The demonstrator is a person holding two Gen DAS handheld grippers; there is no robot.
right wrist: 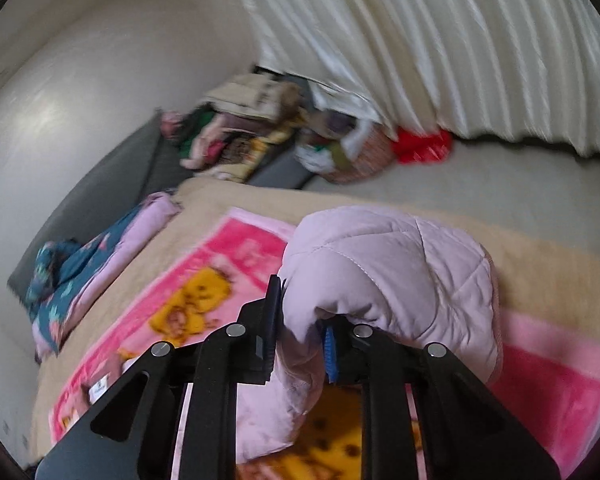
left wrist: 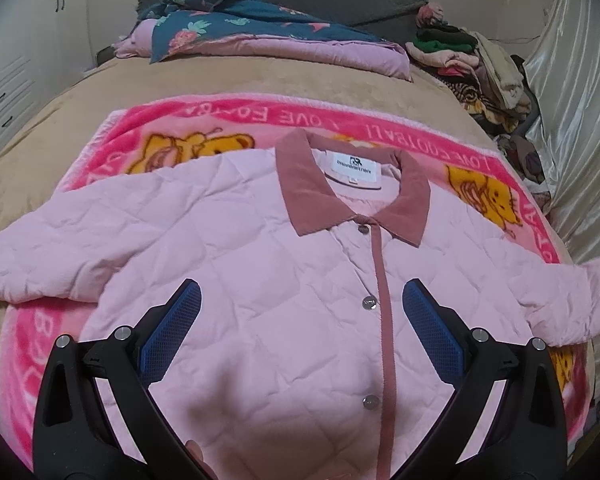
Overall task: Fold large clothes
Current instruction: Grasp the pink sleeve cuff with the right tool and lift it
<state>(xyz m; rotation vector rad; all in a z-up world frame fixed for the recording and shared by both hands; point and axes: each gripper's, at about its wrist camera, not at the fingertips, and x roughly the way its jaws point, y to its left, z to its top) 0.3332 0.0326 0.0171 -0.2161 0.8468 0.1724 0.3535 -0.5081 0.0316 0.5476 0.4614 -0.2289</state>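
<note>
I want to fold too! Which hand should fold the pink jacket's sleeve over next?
Probably the right. The right tool is already shut on the jacket's sleeve, lifted off the blanket. The left tool hangs open and empty over the jacket's front.

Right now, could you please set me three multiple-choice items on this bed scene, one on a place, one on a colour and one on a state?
1. Where does the pink jacket lie?
A. on the pink cartoon blanket
B. on the floor
C. in a drawer

2. What colour is the jacket's collar?
A. green
B. dusty rose
C. black

3. What are the right tongs doing?
A. hanging open
B. shut on nothing
C. shut on the jacket's sleeve

Answers:
1 A, the blanket's border shows around it.
2 B, darker than the pale quilting.
3 C, quilted fabric bunches between the pads.
</note>
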